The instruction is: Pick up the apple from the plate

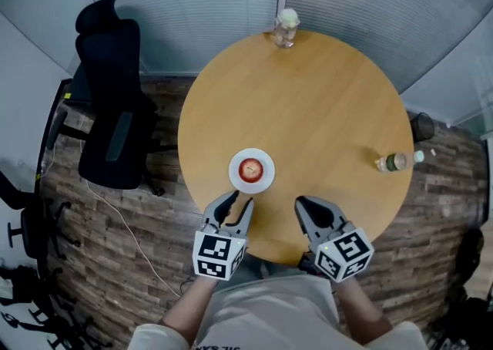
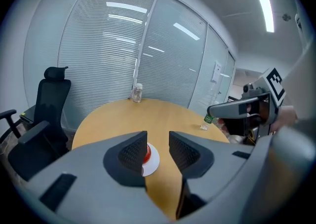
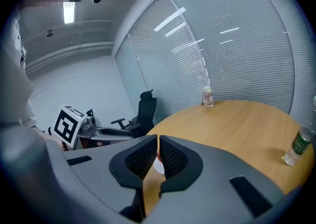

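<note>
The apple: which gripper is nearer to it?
Left. The left gripper is just short of the apple, at the near rim of the plate; the right gripper sits farther off to its right.

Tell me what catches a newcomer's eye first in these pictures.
The red apple on a white plate stands out, near the close edge of the round wooden table. Just short of it are two handheld tools with marker cubes: the left tool has its jaws apart and faces the plate, and the right tool is shut beside it.
</note>
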A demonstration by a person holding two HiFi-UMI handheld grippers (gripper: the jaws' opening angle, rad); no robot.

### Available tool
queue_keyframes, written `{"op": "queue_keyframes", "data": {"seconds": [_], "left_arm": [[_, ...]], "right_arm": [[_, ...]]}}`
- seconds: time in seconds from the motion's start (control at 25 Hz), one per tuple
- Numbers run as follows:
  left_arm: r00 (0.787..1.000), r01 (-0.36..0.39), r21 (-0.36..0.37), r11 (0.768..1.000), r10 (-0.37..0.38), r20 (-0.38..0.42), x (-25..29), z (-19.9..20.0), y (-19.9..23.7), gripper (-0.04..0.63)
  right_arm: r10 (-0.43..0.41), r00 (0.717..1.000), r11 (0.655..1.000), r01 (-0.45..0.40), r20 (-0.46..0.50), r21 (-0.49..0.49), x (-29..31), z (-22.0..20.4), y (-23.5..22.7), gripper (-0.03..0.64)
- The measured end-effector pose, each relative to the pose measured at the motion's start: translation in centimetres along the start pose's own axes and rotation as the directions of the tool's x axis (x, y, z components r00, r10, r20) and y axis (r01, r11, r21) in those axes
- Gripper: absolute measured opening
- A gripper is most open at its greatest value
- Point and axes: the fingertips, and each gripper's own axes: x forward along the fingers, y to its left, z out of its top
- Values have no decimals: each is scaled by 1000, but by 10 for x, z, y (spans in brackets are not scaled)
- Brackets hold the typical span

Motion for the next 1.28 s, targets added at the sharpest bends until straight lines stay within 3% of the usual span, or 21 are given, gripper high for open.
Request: {"op": "queue_keyframes", "data": {"seconds": [0.44, 1.28], "left_arm": [[994, 16, 46, 999, -11, -112, 55, -24, 25, 263], [954, 56, 83, 995, -28, -300, 128, -76, 50, 407]], "right_arm": [[-7, 999, 999, 9, -48, 37, 25, -11, -18, 35], [-35, 994, 995, 45, -103, 93, 28, -28, -40, 35]]}}
